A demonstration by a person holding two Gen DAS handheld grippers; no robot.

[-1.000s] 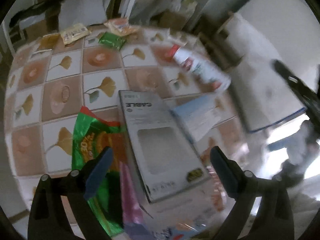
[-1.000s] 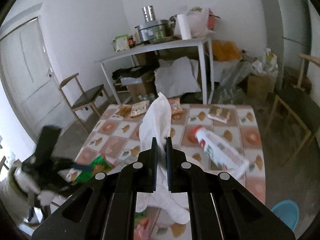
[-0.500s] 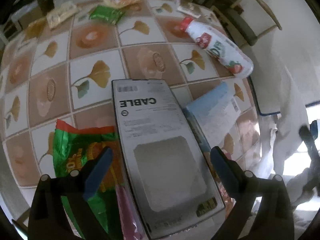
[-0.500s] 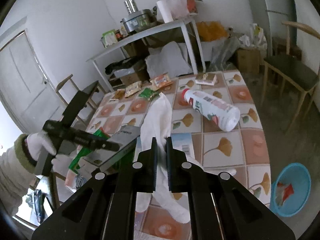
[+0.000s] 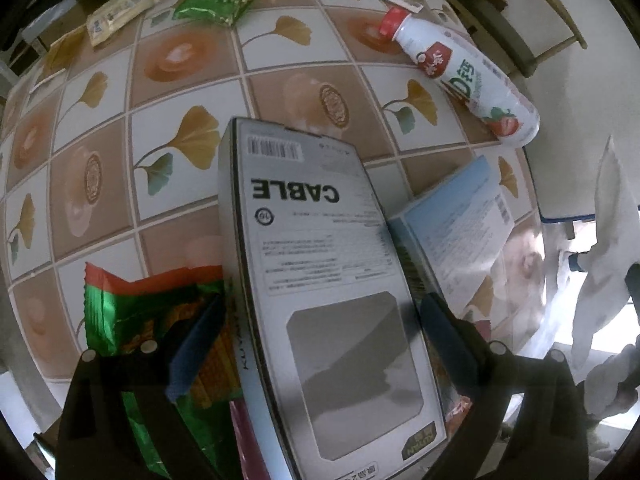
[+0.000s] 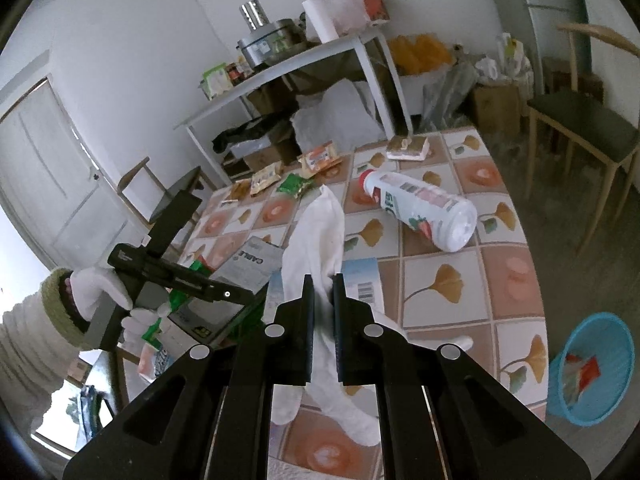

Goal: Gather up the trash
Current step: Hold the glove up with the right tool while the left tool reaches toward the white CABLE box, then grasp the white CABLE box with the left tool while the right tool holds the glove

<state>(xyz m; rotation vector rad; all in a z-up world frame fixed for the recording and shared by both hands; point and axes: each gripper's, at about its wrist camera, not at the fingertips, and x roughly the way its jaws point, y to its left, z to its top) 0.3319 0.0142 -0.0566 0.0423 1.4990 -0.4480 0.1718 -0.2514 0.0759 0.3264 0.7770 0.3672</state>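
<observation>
Straddling the grey cable box [image 5: 320, 280] with our left gripper [image 5: 320, 320], we hold its jaws wide open, one blue pad on each long side and neither visibly touching the cardboard, while our right gripper [image 6: 320, 296] is clamped on a white glove [image 6: 316, 236]. The box lies tilted on the tiled table [image 5: 192, 52], propped on a green snack wrapper [image 5: 140, 312] on its left, with a pale blue carton [image 5: 452, 232] just beside its right and a yoghurt bottle [image 5: 460, 76] well beyond that. To grip well, we judge we should square the pads to the box walls and close evenly, keeping the wrapper out of the pinch.
</observation>
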